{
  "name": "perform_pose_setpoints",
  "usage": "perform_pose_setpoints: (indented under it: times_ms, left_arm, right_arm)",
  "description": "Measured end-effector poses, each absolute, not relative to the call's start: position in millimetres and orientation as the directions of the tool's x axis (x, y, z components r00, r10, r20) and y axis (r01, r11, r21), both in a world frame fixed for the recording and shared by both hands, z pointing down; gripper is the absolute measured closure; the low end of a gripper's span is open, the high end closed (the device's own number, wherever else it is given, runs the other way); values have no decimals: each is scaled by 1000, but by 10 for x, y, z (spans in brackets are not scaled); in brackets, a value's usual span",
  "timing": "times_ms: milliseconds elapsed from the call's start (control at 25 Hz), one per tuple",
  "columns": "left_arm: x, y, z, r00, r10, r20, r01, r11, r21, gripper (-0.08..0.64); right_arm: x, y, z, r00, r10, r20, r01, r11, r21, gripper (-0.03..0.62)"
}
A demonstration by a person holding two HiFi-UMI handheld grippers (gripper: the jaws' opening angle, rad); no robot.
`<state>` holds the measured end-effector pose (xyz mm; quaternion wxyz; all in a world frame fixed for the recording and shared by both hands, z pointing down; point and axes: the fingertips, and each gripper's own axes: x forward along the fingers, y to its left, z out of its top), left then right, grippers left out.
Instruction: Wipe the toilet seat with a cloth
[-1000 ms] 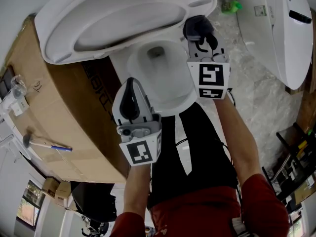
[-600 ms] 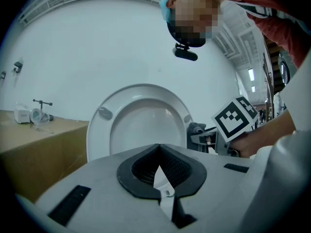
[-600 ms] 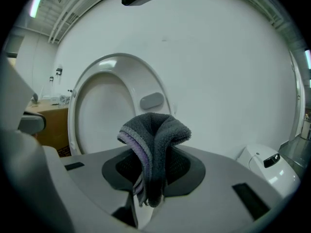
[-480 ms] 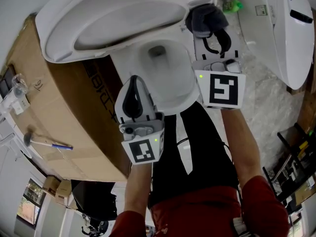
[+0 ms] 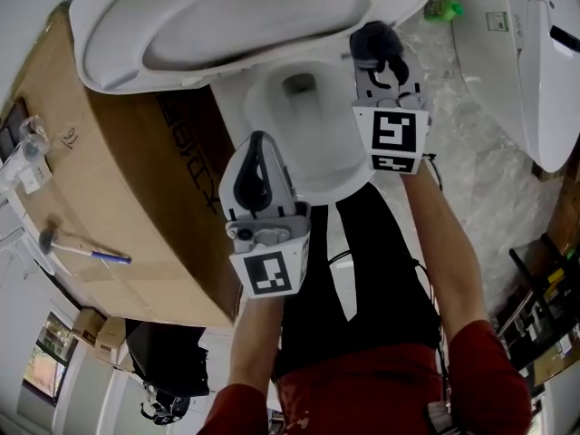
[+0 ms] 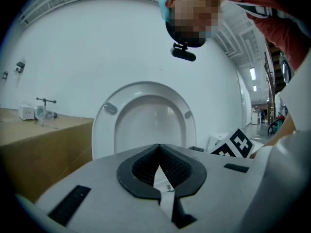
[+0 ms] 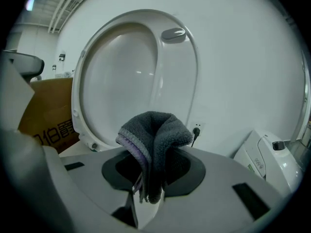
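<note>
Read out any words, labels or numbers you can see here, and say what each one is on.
Cardboard box, side: dark printed characters, partly hidden, not readable.
Box top: handwritten mark, maybe "6", unclear.
White unit, label: too small to read.
Marker cubes: square patterns only, no words.

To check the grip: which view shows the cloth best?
The right gripper view: the grey cloth sits close, folded, pinched between the jaws. The head view shows it only as a small dark lump. The left gripper view shows none of it.
</note>
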<state>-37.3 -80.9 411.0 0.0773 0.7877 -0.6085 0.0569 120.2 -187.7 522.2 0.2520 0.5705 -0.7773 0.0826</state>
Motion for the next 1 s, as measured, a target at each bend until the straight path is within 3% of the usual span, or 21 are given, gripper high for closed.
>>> perform_pose_setpoints:
  times_ms: [360,560,840,1000]
  left_arm:
    - [-687,-685,4311,193,-960,203,-981,-184,61,549]
    - [-943,-595,4415,159,-963,217,-987,-149,64,549]
    - [-1297,-474,4477,120,-967,224,-992,-109,59,549]
    - [-1467,-437,4452,110,-969,223,-994,-102,49,549]
  right_arm:
    - [1082,-1832,5332,-202,-876,439,-926,316,205,505]
    - [855,-1807,5894,-210,-794,570,-903,382,199,505]
    - [392,-1796,6217,-232,-727,647,-907,401,125,505]
    - [-218,-1726,6368,-321,-652,687,-865,497,68,505]
